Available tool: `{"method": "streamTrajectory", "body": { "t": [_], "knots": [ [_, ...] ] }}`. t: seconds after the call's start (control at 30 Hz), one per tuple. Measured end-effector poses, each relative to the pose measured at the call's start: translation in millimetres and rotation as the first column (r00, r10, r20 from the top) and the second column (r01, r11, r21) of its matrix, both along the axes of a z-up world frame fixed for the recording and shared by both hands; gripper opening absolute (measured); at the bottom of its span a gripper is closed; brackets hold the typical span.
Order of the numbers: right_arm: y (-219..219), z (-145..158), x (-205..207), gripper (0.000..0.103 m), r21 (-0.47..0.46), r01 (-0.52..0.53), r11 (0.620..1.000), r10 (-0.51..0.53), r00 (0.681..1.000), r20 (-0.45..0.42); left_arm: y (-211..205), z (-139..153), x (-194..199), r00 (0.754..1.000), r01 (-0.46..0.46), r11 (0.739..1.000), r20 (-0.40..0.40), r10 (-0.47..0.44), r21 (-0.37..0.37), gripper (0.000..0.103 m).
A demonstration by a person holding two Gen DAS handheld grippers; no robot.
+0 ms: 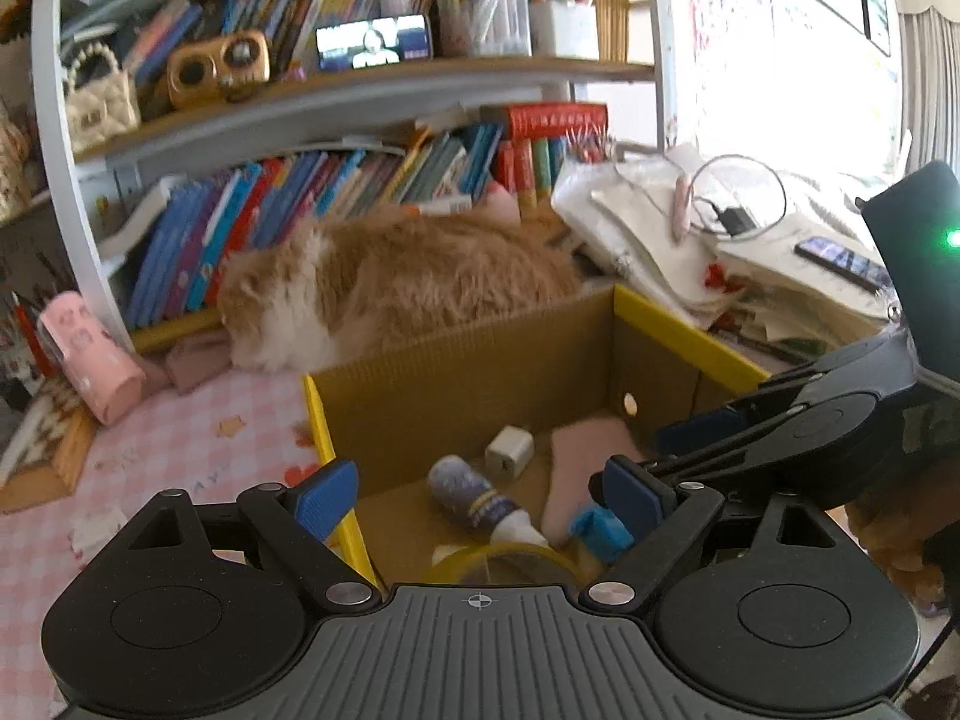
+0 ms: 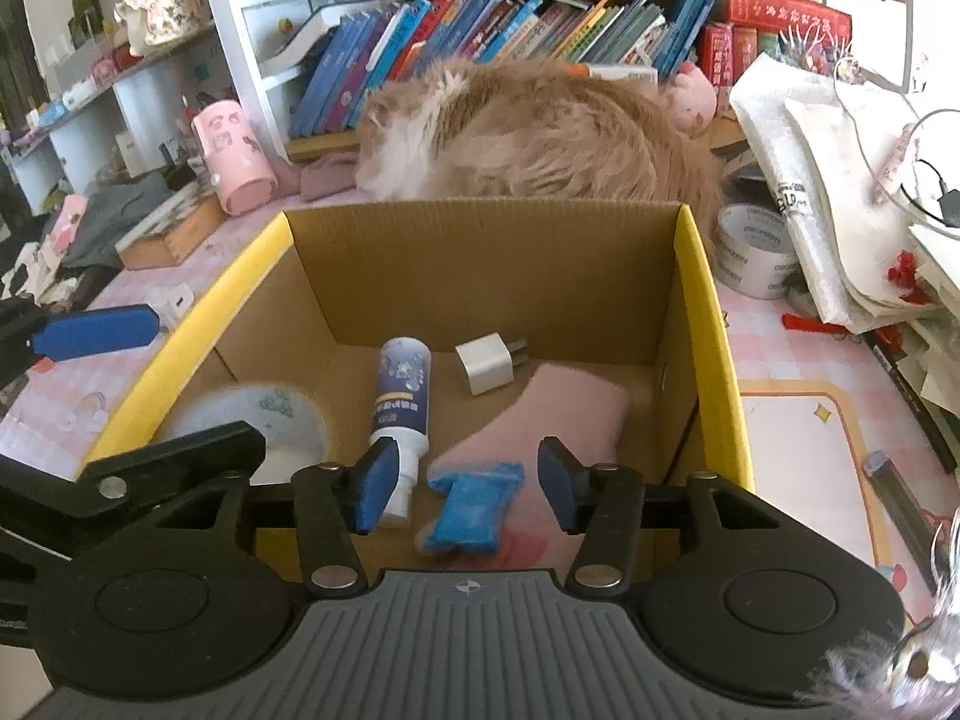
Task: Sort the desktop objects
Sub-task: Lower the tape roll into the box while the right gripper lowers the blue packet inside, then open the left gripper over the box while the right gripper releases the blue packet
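Bookshelves (image 2: 480, 18) crammed with leaning books fill the wall behind a pink checked tablecloth (image 2: 798, 354), and on the cloth sits an open cardboard box (image 2: 480, 264) with yellow rims. Just behind the box lies an orange and white cat (image 2: 540, 132), its lower body hidden by the back wall of the box. Inside the box, a small bottle (image 2: 401, 396) lies on its side, its cap partly covered by a finger of the right gripper (image 2: 468, 483). Beside the bottle rests a white plug (image 2: 487, 361), and near that a pink cloth (image 2: 552, 420) with a blue fuzzy piece (image 2: 471, 507) lying on it. A pale round thing (image 2: 252, 420) in the near left corner of the box is blurred and partly hidden, so what it is cannot be told. Right gripper hangs over the box with jaws wide apart, holding nothing. Left gripper (image 1: 480, 498) is over the left rim of the box, jaws also wide and empty. A tape roll (image 2: 753, 252) stands right of the box, beside stacked papers (image 2: 828, 192). A pink cylinder (image 2: 231, 156) leans left of the box.
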State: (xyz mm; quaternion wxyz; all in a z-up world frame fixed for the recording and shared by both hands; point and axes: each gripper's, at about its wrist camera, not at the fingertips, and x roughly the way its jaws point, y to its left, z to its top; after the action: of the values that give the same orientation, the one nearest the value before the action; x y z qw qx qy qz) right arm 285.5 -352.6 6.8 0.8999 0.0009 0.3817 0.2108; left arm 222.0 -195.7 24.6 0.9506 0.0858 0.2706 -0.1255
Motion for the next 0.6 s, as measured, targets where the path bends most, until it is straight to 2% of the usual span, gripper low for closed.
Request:
{"method": "streamTrajectory", "body": {
  "t": [0.37,0.6],
  "knots": [
    [-6,15,-20,0.058,0.025,0.013,1.0,-0.014,0.998,0.054,1,14,-28,0.998,-0.049,0.998,0.027,0.049,-0.027,0.092],
    [-15,21,-36,0.071,0.083,0.078,0.994,-0.083,0.994,0.067,11,17,-47,0.994,-0.104,0.993,0.02,0.105,-0.06,0.093]
  ]
}}
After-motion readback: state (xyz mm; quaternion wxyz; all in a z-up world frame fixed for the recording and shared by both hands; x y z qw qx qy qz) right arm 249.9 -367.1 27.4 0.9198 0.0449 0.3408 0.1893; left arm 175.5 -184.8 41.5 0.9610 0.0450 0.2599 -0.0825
